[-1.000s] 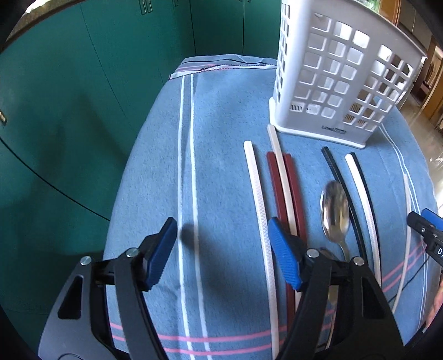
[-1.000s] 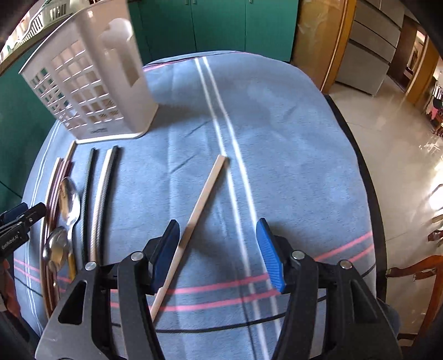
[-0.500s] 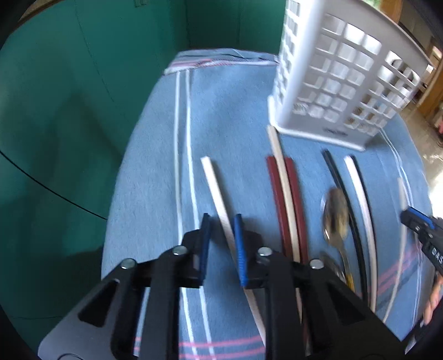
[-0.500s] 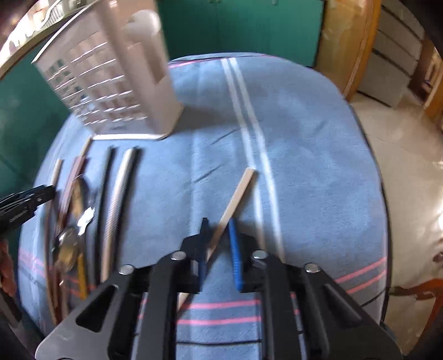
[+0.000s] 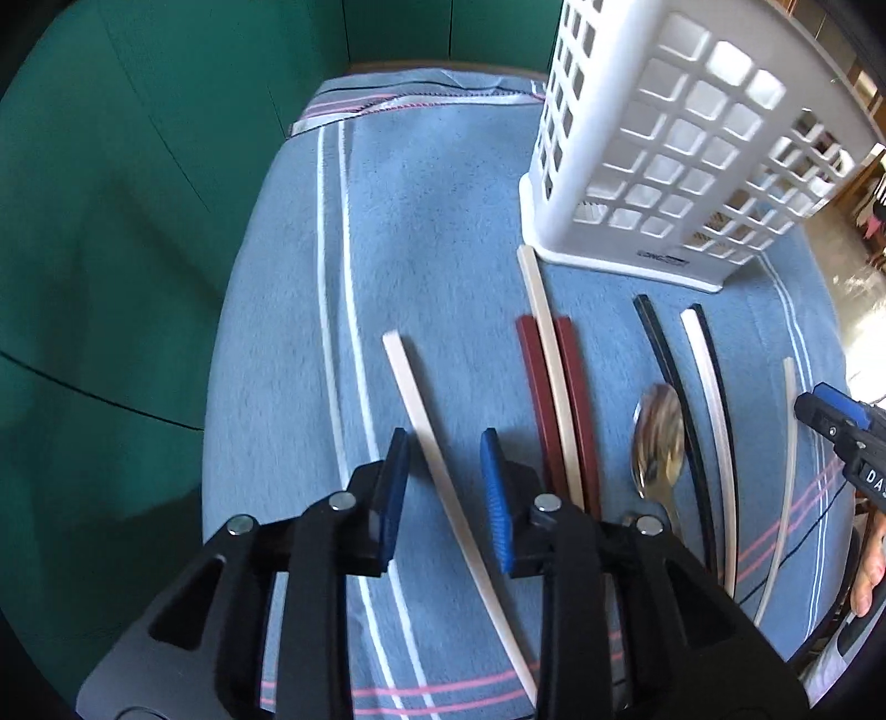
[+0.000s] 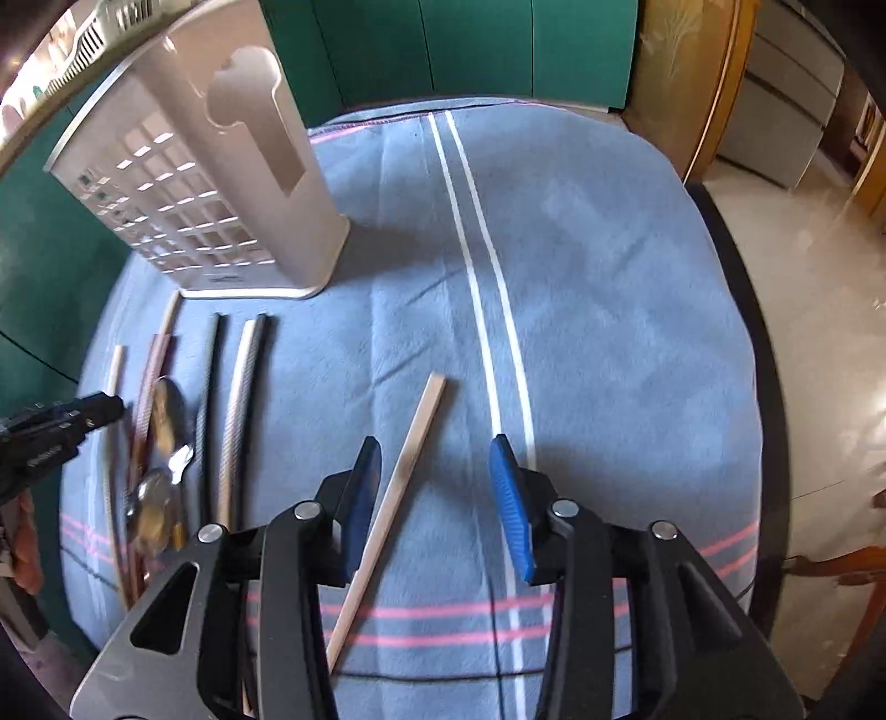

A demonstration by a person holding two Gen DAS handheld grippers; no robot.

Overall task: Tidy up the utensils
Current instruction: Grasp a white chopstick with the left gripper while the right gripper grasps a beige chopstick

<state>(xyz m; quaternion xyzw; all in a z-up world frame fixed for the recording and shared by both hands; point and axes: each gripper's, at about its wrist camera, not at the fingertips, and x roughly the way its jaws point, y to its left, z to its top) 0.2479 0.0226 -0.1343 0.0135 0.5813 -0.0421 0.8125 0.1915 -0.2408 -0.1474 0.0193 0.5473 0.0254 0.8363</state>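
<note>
- Straddling a cream chopstick in the left wrist view, the left gripper has just been opening; its blue pads stand clear on either side, nothing clamped. If they close, the stick's slant across the gap could make it pivot or skid toward the maroon chopsticks and spoon nearby.
- The white slotted utensil basket stands well beyond, so a weak pinch might drop the stick on the way.
- In the right wrist view, the right gripper has likewise just been opening, around a wooden chopstick that lies nearer its left pad; closing off-centre could roll it on the cloth.
- A blue blanket with white and pink stripes covers the table; green cupboards behind, glossy tiled floor to the right.
</note>
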